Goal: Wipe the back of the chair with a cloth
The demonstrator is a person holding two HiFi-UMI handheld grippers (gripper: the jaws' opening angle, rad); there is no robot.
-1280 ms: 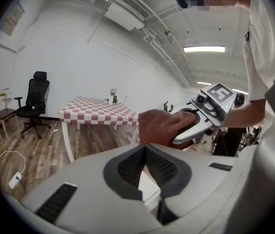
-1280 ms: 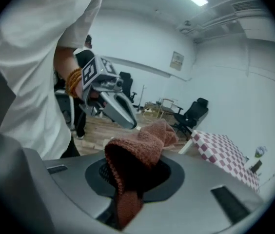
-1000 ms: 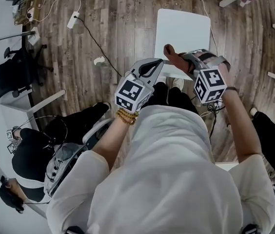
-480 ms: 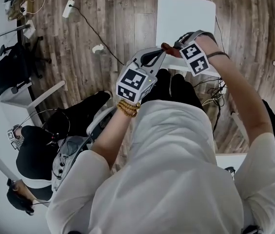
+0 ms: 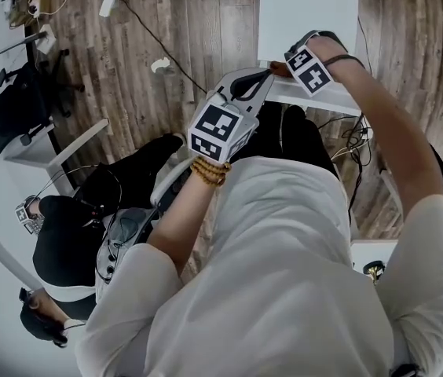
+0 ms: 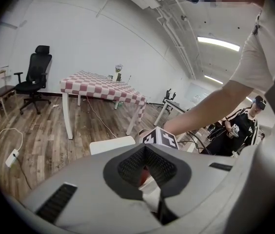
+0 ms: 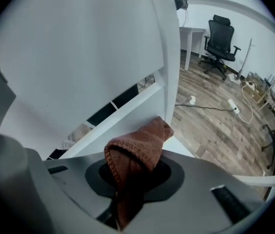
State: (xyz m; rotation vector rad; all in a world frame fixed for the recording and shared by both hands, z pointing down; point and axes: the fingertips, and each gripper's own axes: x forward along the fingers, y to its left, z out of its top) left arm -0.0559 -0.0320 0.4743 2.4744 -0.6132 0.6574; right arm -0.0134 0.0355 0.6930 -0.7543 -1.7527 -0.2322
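Our left gripper (image 5: 258, 82) hangs clenched and empty nearest us. Just to its right, our right gripper (image 5: 287, 66) clamps the brown cloth (image 7: 138, 149) at the top of the white chair (image 7: 79, 48) back, with the seat beyond.

Cloth (image 7: 138, 147) on chair back (image 5: 308, 94) — left gripper (image 5: 265, 75) beside.

Right tool (image 5: 283, 68) carried cloth (image 7: 137, 147) forward; cloth now at chair (image 5: 308, 6) backrest top edge.
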